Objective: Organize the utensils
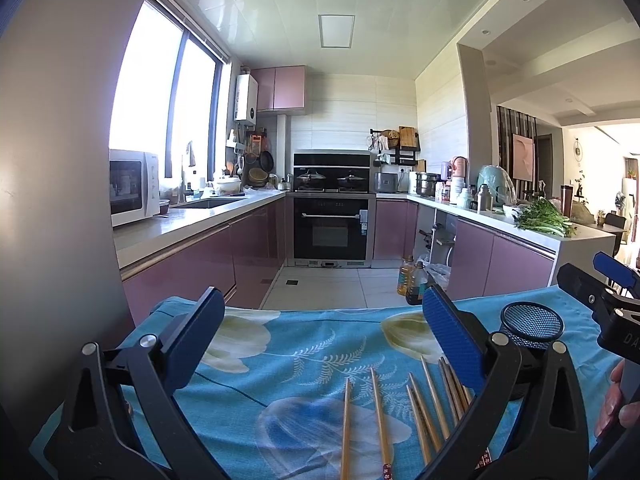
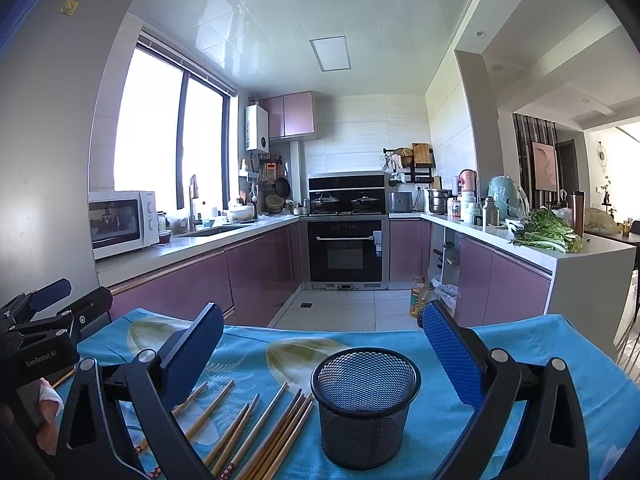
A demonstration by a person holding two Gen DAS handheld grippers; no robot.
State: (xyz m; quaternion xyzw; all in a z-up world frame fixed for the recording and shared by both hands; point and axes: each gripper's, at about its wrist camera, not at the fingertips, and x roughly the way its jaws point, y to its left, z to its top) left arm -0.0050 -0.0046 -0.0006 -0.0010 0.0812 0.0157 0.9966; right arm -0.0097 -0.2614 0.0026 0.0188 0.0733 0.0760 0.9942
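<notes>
Several wooden chopsticks [image 1: 400, 412] lie loose on the blue flowered tablecloth [image 1: 300, 340], also in the right wrist view [image 2: 256, 424]. A black mesh holder [image 2: 366, 396] stands upright and empty to their right, also seen in the left wrist view [image 1: 532, 326]. My left gripper [image 1: 320, 344] is open and empty above the cloth, with the chopsticks near its right finger. My right gripper [image 2: 320, 352] is open and empty, with the mesh holder standing between its fingers. Each gripper shows at the edge of the other's view.
The cloth-covered table [image 2: 540, 344] ends at a tiled kitchen floor [image 2: 340, 308]. Oil bottles [image 2: 420, 298] stand on the floor beyond the far edge. Purple cabinets, an oven [image 2: 346, 248] and counters lie farther back.
</notes>
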